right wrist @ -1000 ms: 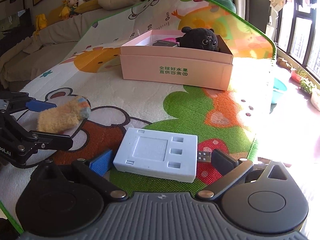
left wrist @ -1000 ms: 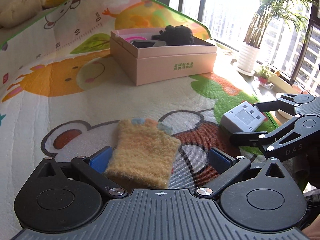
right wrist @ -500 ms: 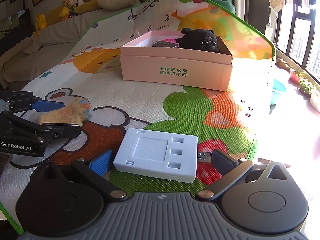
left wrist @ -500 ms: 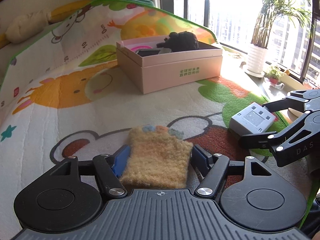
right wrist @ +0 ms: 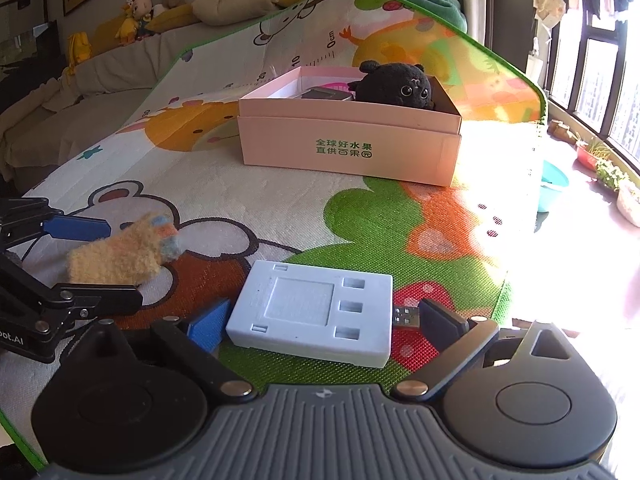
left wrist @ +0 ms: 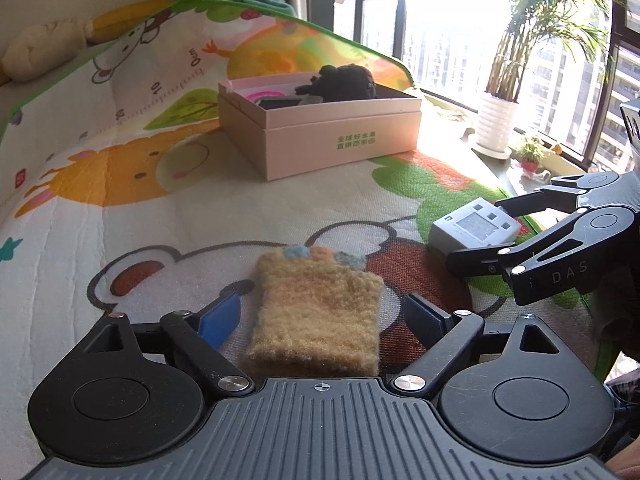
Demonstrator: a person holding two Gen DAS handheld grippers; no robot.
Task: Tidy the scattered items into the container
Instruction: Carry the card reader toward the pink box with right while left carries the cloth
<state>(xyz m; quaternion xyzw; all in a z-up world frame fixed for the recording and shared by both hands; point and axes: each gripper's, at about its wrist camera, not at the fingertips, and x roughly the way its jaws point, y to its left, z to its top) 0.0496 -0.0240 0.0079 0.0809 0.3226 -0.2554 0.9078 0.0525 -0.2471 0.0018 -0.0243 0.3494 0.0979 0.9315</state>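
Now, by count:
Grippers: two; left gripper (left wrist: 320,316) and right gripper (right wrist: 324,324) both low over the mat (left wrist: 120,240), side by side.
Left gripper: jaws spread, one on each side of the glove (left wrist: 316,312); gaps show between both blue pads and the wool, so nothing is pinched.
Right gripper: jaws spread around the device (right wrist: 312,312); the left pad is just beside the casing, the right pad is just beside the plug; I cannot tell whether either touches.
Gloves: one; tan and fuzzy, with blue and orange tips pointing away from the left camera; lying flat on the mat.
Devices: one; pale blue-grey flat case with a square recess and three small slots on top; one metal USB plug (right wrist: 406,315) sticks out of its right end; lying on the mat, right of the glove.
Boxes: one; pink box (right wrist: 348,148), open on top, green print on its front wall; on the mat well beyond both loose items.
In the box: one black plush (right wrist: 394,86) at the right end; one dark flat item (right wrist: 326,94) beside it, too hidden to name.
Plants: one potted palm (left wrist: 500,120) by the window.
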